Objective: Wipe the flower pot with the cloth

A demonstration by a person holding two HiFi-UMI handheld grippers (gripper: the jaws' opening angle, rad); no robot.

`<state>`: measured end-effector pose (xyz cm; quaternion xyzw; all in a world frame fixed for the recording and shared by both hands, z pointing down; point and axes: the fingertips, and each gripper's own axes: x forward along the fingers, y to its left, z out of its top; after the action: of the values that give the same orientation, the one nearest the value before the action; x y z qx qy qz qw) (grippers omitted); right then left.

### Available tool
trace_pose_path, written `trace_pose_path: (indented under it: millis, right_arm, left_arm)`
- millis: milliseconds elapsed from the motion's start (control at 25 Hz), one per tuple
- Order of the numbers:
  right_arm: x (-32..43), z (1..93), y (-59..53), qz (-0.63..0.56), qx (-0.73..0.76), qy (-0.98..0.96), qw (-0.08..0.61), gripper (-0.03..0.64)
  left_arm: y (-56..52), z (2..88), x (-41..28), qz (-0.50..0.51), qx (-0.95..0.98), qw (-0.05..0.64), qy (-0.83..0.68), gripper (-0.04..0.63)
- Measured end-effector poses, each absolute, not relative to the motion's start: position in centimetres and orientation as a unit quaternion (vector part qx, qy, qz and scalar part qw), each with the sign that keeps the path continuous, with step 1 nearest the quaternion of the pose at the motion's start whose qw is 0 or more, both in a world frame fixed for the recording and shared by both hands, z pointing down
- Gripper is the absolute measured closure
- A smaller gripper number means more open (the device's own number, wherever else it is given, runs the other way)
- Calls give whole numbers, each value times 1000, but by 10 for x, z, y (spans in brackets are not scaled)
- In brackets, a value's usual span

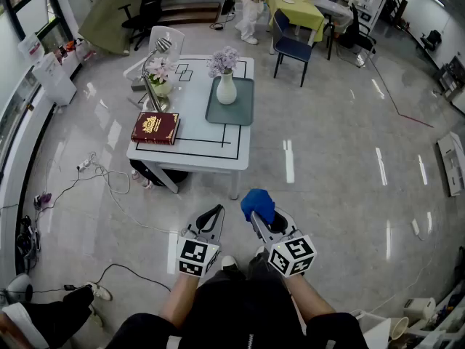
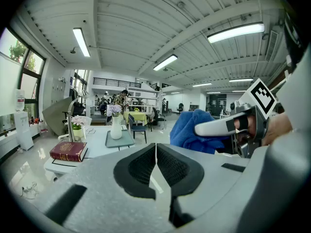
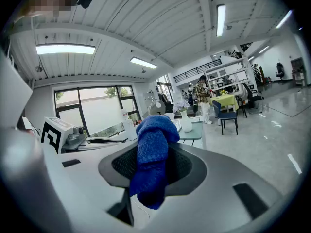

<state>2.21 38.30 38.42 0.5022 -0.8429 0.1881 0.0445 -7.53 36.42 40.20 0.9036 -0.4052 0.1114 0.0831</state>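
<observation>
A white vase [image 1: 226, 89] of purple flowers stands on a green tray [image 1: 240, 111] on the white table [image 1: 196, 147], well ahead of me. A small pot [image 1: 161, 87] with pink flowers sits at the table's far left. My right gripper [image 1: 256, 211] is shut on a bunched blue cloth [image 1: 257, 202], which hangs between the jaws in the right gripper view [image 3: 151, 154]. My left gripper [image 1: 212, 215] is shut with nothing in it, its pads pressed together [image 2: 156, 155]. Both grippers hang over the floor, short of the table. The left gripper view shows the cloth [image 2: 187, 130] and the vase [image 2: 115, 128].
A red book [image 1: 155, 128] lies at the table's near left, behind it a desk lamp [image 1: 151, 86]. Cables [image 1: 109, 180] trail on the floor to the left. A blue chair [image 1: 290, 46] and a yellow table [image 1: 296, 9] stand farther back, a person beside them.
</observation>
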Motion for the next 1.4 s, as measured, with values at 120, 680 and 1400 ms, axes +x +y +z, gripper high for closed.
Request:
trace_pose_path:
  millis: [120, 680, 1400]
  right_arm:
    - [22, 385, 383, 189, 502, -843, 43, 480]
    - [16, 392, 365, 208, 492, -844, 37, 480]
    - [36, 435, 158, 248, 446, -858, 56, 479]
  left_arm:
    - [365, 403, -75, 111, 904, 84, -405, 580]
    - [347, 415, -79, 115, 901, 102, -406, 580]
    - [158, 440, -53, 134, 883, 126, -432, 580]
